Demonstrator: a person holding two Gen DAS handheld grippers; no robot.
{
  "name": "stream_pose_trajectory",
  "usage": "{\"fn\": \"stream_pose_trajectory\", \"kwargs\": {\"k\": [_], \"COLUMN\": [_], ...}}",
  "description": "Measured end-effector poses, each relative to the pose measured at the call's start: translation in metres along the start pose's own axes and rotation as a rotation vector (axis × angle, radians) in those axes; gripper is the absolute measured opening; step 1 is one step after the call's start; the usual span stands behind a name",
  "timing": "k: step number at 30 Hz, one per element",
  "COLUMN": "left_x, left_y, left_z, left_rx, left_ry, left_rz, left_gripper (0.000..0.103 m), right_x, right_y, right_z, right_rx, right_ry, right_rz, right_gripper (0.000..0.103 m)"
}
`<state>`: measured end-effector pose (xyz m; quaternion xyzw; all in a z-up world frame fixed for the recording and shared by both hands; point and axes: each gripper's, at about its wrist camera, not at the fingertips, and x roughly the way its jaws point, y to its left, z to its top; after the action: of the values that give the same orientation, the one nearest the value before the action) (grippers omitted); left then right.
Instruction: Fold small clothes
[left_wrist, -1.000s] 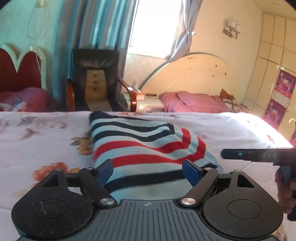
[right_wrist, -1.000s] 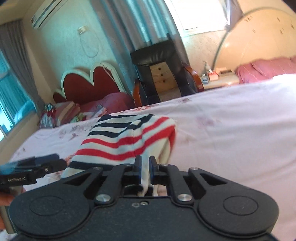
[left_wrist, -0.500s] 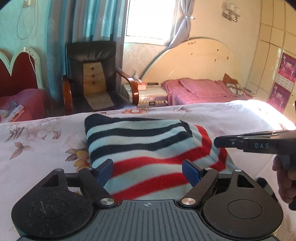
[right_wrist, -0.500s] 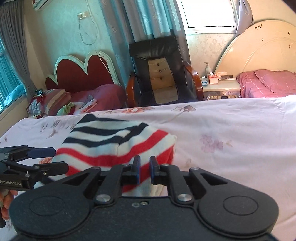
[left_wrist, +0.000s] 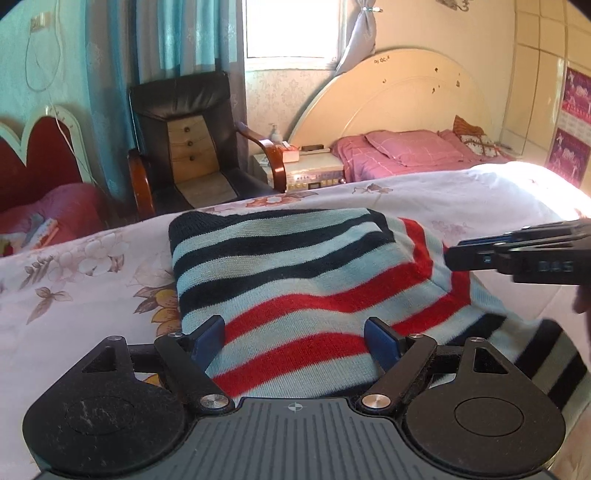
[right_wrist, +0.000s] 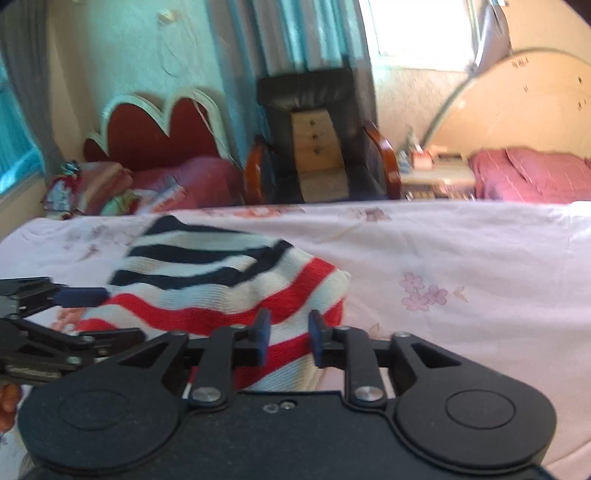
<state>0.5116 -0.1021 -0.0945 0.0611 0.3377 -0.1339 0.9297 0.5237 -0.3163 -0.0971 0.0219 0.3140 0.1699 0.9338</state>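
Observation:
A small knitted sweater (left_wrist: 295, 280) with navy, light blue and red stripes lies folded on the floral bed sheet (left_wrist: 74, 280). My left gripper (left_wrist: 295, 338) is open, its blue pads wide apart just above the sweater's near edge. My right gripper (right_wrist: 286, 334) is partly open and empty over the sweater's (right_wrist: 229, 291) right near corner, and it shows from the side in the left wrist view (left_wrist: 454, 254). The left gripper shows at the left edge of the right wrist view (right_wrist: 81, 295).
A black leather armchair (left_wrist: 184, 140) stands beyond the bed's far edge. A nightstand (left_wrist: 306, 166) and a second bed with pink bedding (left_wrist: 406, 151) are at the back right. A red headboard (left_wrist: 40, 155) is at the back left.
My right gripper opened and let go of the sweater's fold, which now lies flat. Both grippers have drawn back a little and risen. The left gripper stayed open.

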Motion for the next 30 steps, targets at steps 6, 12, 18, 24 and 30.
{"fn": "stream_pose_trajectory", "kwargs": {"k": [6,12,18,24,30], "left_x": [-0.027,-0.058,-0.086,-0.087,-0.086], "left_y": [-0.011,-0.022,-0.025,-0.014,-0.006], "left_z": [-0.014,-0.036,-0.065,-0.089,-0.094], "left_rx": [-0.025,-0.036,-0.06,-0.139,-0.132], "left_ry": [0.004,0.001,0.012,0.042,0.053], "left_rz": [0.016,0.05,0.072,0.059,0.043], "left_gripper": [0.082,0.082,0.082,0.082,0.082], "right_x": [-0.042,-0.063,-0.085,-0.075,-0.082], "right_y": [0.016,0.021,0.02,0.024,0.02], "right_z": [-0.021,-0.042,-0.059,-0.089,-0.085], "right_rx": [-0.064,-0.069,-0.042,-0.046,0.045], "right_ry": [0.01,0.027,0.013,0.086,0.075], "right_rz": [0.065,0.058,0.06,0.064,0.118], "right_gripper": [0.017,0.019,0.017,0.015,0.007]}}
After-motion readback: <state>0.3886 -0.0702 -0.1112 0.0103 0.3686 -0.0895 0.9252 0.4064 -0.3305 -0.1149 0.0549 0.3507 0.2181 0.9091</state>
